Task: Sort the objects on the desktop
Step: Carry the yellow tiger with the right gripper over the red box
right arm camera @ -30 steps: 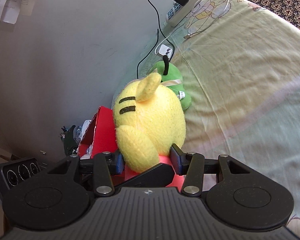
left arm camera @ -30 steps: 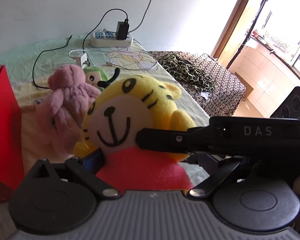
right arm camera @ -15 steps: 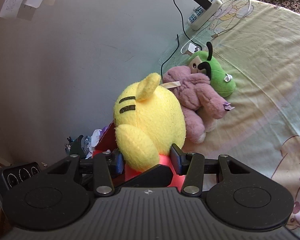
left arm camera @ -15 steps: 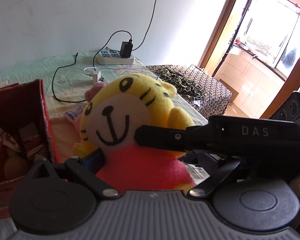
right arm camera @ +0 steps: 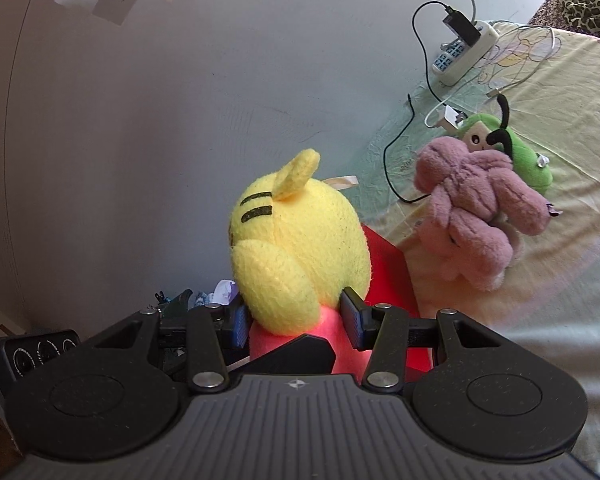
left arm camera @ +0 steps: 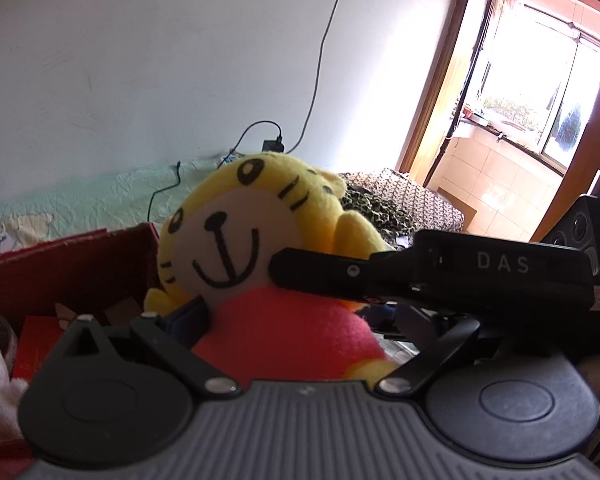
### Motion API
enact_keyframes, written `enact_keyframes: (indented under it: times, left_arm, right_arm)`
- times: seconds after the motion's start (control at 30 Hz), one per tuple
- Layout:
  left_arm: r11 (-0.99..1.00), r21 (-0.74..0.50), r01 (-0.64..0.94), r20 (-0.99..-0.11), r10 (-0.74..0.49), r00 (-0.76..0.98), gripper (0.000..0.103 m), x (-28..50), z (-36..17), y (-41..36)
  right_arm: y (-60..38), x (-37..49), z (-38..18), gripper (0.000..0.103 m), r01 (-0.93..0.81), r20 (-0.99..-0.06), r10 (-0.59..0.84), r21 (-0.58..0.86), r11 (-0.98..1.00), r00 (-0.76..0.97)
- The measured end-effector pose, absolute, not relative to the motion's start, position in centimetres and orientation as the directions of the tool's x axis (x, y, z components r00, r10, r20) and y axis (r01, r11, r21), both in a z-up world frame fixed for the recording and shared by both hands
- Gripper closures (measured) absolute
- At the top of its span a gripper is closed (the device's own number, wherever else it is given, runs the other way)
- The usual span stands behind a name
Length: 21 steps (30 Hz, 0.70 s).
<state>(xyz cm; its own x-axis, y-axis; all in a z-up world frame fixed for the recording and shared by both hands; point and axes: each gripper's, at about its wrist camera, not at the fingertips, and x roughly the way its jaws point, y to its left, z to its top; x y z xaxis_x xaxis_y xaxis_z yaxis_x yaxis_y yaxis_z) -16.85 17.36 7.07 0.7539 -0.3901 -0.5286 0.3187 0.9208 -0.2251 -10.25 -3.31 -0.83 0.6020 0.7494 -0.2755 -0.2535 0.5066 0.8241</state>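
While the left tongs' camera catches the tiger toy's [left arm camera: 236, 236] smiling face, the right one sees only its yellow back, with a pink toy [right arm camera: 476, 216] and green toy [right arm camera: 528, 160] lying beyond to the right. Both tongs point slightly downward. The right tongs [right arm camera: 296, 326] clamp its red body; the left tongs [left arm camera: 300, 312], spread wide, grip its sides, with a red box [left arm camera: 68, 272] ahead to their left.

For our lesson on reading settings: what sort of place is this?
Probably a bedroom at home: a bed sheet printed with cartoons, soft toys like the pink one, and a power strip against the wall.
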Motion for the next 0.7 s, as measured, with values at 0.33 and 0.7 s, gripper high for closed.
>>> enact_keyframes:
  times: [0.33,0.7]
  left_arm:
    - [0.946,-0.192,0.262,-0.514,-0.325,0.794,0.005,-15.7,6.5,21.5]
    - [0.919,-0.308,0.245,-0.524,-0.379,0.763,0.004,-12.1,3.5,25.3]
  right_arm:
    - [1.3,-9.0,0.8,0.054,-0.316,-0.261,0.756,0.791,0.523,0.6]
    - [5.8,-6.2,-0.4,0.054,-0.333,-0.331,0.722,0.72,0.609,0.607]
